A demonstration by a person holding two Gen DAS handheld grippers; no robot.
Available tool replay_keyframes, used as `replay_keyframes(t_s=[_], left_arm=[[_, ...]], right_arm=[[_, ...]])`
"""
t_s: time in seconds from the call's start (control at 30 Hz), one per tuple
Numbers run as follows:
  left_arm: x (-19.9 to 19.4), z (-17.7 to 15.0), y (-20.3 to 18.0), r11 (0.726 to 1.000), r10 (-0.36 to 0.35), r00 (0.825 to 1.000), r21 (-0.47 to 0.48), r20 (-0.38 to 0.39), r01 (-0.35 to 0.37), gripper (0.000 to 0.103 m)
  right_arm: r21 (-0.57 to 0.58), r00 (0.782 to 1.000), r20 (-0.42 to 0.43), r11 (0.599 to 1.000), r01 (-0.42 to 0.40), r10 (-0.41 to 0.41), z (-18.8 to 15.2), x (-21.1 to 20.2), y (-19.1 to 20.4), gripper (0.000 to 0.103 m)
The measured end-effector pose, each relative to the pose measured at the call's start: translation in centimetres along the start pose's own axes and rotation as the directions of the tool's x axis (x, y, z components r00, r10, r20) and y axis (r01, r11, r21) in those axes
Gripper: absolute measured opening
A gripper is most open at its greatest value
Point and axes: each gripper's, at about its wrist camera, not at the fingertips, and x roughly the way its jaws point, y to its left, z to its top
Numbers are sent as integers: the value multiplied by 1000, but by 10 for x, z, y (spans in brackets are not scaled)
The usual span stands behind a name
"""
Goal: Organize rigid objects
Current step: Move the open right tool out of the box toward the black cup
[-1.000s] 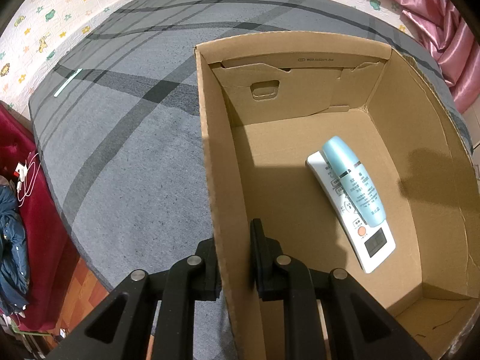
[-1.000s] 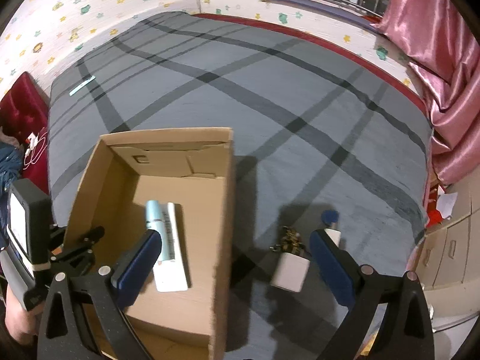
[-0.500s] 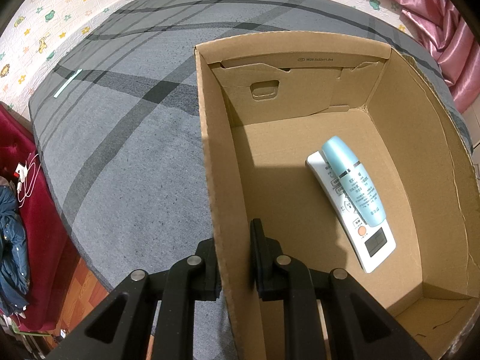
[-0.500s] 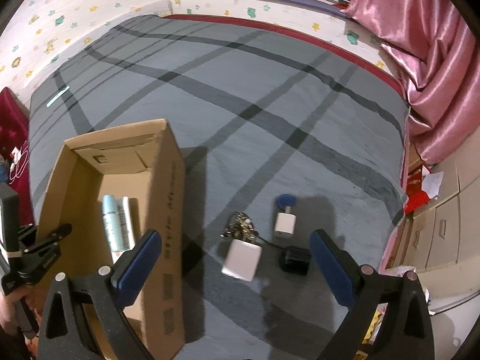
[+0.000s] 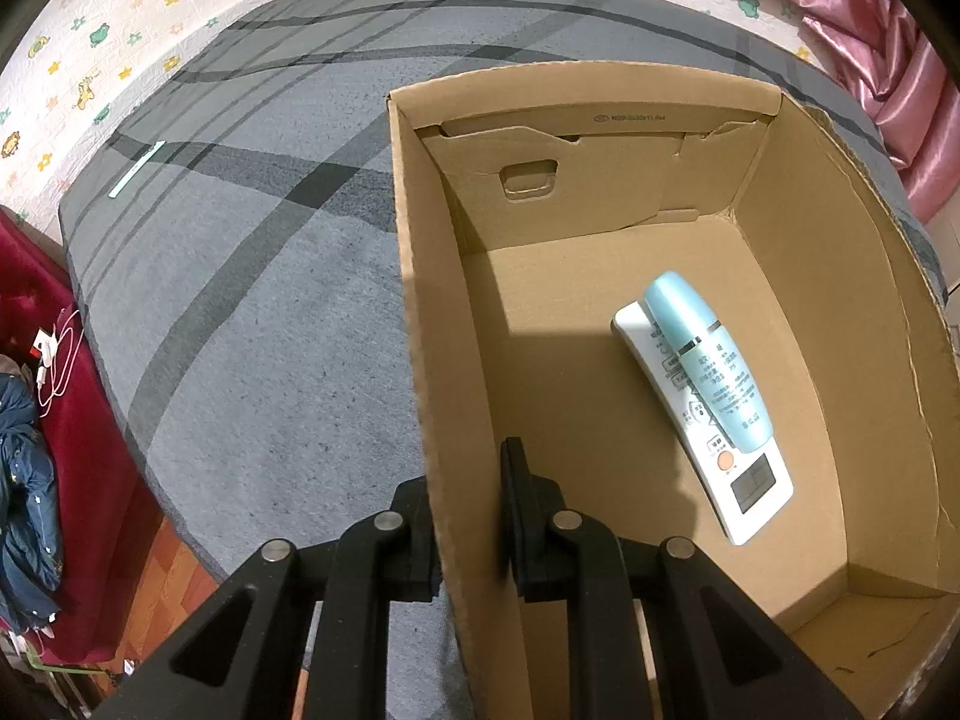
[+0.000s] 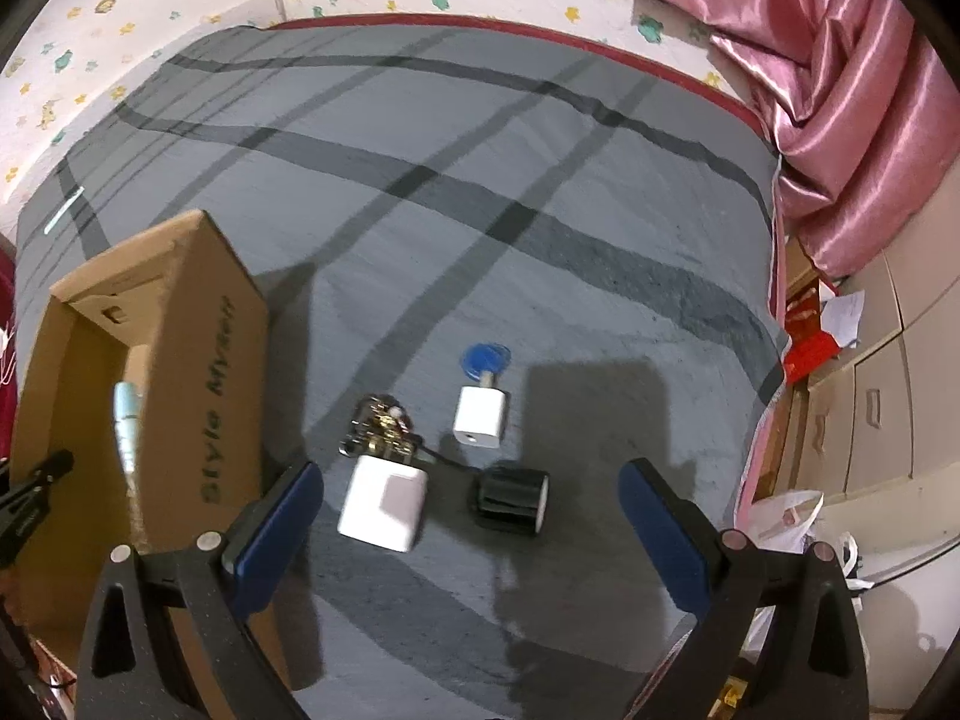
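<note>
The left gripper clamps the near side wall of an open cardboard box, one black finger outside the wall and one inside, at the lower centre of the left wrist view. On the box floor, right of centre in that frame, a white remote control lies flat with a pale blue bottle resting lengthwise on top of it.

In the right wrist view, the right gripper hangs with its blue-padded fingers spread wide and nothing between them, above a grey striped bedspread. Just beyond the fingers, at the centre of the frame, sit a white charger block, a cluster of metal keys touching its far edge, a black cylindrical object (its exact nature is unclear), and a white adapter with a blue disc at its far end. The box stands at the left edge of this frame; pink curtains fill the upper right.
</note>
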Motion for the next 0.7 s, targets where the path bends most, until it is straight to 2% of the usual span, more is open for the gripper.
replay_keyframes(t_s=[0.33, 0.7], left_arm=[[-1, -1, -2, 1000, 7, 1000, 5, 2, -7, 17], [-1, -2, -1, 1000, 5, 1000, 2, 3, -5, 17]], right_arm=[[38, 999, -43, 999, 10, -9, -13, 34, -23, 101], [51, 998, -69, 999, 11, -7, -21, 67, -32, 101]])
